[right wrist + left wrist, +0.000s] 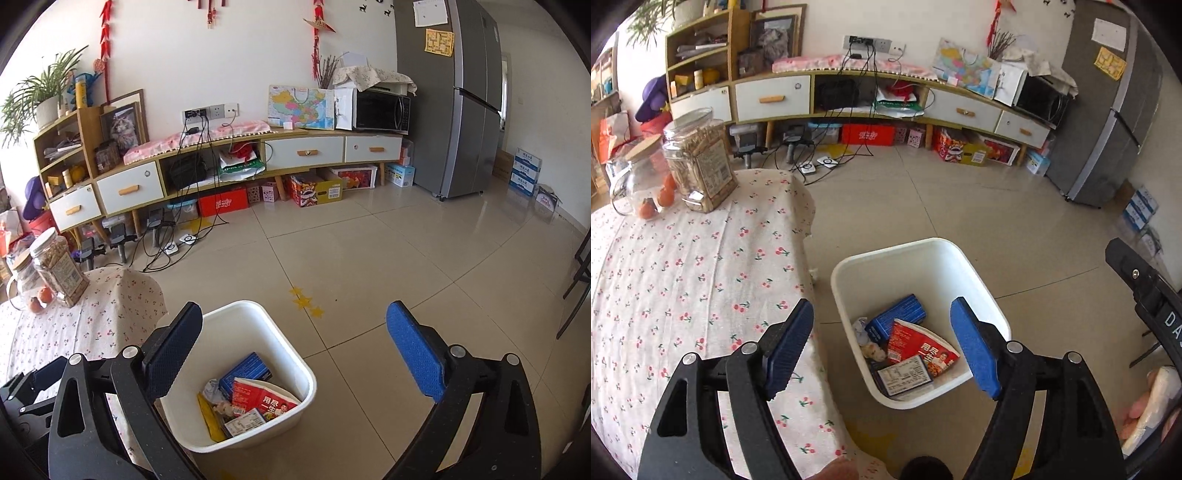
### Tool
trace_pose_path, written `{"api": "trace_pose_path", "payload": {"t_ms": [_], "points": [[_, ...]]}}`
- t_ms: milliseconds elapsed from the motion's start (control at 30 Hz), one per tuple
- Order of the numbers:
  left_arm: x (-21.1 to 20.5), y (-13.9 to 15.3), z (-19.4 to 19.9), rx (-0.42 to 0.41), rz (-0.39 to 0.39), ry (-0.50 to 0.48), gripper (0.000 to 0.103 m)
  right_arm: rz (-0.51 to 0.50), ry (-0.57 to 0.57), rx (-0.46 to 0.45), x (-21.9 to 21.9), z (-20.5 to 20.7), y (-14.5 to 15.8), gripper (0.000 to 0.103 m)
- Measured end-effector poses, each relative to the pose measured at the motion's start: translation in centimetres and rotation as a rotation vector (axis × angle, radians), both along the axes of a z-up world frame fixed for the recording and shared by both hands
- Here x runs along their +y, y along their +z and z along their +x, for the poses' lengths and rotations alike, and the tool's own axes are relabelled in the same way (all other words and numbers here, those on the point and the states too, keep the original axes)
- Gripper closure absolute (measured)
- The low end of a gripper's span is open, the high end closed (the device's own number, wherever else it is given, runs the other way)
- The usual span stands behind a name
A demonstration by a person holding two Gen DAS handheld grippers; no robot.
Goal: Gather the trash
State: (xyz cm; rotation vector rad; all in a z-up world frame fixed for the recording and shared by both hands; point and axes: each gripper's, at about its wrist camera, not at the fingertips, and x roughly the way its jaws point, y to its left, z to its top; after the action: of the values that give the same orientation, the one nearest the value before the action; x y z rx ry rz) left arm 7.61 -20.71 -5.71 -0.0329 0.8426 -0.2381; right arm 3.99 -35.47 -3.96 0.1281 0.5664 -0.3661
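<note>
Left claw (882, 343) open above red packet (919, 347).

- Left gripper (882, 347): black plastic arms, silver pivot screws, blue ribbed pads.
- Right gripper (293, 354): same build; white lettering on its frame, seemingly "DAS".

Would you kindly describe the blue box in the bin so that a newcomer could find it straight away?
Beside the table with the cherry-print cloth, a white bin stands on the tiled floor. Inside it, the blue box lies tilted toward the far side, above a red packet. It is the only dark blue item there, with small white print on its sides.
</note>
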Motion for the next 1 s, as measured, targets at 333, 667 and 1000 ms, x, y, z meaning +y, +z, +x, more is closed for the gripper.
{"api": "trace_pose_path", "payload": {"t_ms": [333, 667, 1000], "points": [[8.8, 2.1, -2.5, -0.111, 0.07, 0.151, 0.016, -0.037, 0.123, -0.053, 7.9, -0.1, 0.7, 0.007], [15.7, 2.5, -4.7, -0.13, 0.109, 0.221, 0.013, -0.006, 0.231, -0.043, 13.7, 0.0, 0.4, 0.007], [21.1, 1.3, -6.3, -0.086, -0.004, 0.292, 0.013, -0.072, 0.294, -0.085, 18.8, -1.3, 0.0, 0.007]]}}
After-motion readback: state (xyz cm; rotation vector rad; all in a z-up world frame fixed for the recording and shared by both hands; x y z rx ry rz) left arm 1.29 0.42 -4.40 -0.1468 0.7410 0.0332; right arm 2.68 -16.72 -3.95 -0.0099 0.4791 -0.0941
